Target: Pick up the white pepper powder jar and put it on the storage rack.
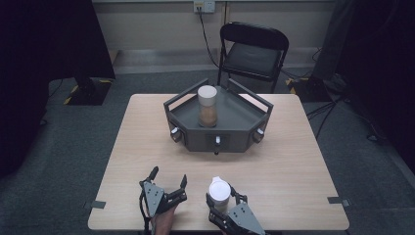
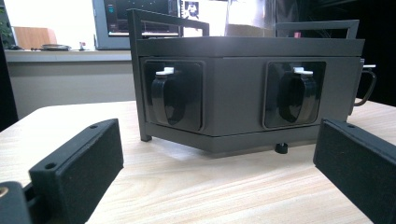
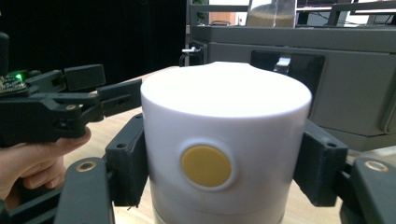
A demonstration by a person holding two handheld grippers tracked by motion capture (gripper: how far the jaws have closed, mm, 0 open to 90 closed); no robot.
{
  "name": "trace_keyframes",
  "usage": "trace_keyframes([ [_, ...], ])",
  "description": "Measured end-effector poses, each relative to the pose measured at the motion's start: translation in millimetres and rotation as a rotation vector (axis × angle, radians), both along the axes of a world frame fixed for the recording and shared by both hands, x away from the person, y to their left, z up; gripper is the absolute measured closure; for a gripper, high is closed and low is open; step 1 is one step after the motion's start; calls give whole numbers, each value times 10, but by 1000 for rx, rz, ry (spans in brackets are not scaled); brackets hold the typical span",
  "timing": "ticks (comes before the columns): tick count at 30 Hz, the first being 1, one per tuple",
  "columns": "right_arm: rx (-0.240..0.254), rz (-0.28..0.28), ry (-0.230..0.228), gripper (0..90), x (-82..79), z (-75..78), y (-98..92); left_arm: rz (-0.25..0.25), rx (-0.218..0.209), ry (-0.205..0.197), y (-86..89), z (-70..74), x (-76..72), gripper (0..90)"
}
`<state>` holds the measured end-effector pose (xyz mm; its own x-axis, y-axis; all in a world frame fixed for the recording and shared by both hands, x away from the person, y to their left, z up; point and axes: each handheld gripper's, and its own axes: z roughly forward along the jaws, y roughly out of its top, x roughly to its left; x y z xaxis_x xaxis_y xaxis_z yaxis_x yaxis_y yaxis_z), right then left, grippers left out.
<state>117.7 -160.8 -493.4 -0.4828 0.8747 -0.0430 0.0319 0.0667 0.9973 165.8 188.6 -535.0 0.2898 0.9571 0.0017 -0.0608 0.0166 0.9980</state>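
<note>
A white-lidded jar (image 1: 219,194) stands near the table's front edge, and my right gripper (image 1: 221,198) is shut on it. In the right gripper view the white lid (image 3: 225,140) with a yellow dot sits tight between the two pads. My left gripper (image 1: 169,179) is open just left of the jar, with nothing between its fingers (image 2: 77,165). A dark grey hexagonal tray (image 1: 230,132) with handles and front latches stands at the table's middle back. Inside it stands a second jar (image 1: 207,105) with a white lid and brown contents.
A black folding chair (image 1: 253,53) stands behind the table. The tray's front faces carry black latches (image 2: 170,95) with white tabs. Bare wooden tabletop (image 1: 293,161) lies between the tray and the grippers. A person's hand (image 3: 32,161) holds the left gripper.
</note>
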Motion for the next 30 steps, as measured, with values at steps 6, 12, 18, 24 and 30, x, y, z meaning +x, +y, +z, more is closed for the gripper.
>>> trace_keyframes([
  [6,10,-4,4,301,39,66,-34,0,0,0,0,-1,0,11],
  [12,21,0,23,301,96,135,-77,-1,0,0,1,-1,0,11],
  [18,12,1,28,301,139,211,-100,-1,0,0,1,-1,0,11],
  [24,0,5,32,301,189,287,-123,-1,0,0,2,-1,1,11],
  [30,-3,9,33,301,243,364,-137,-1,0,0,2,-1,1,11],
])
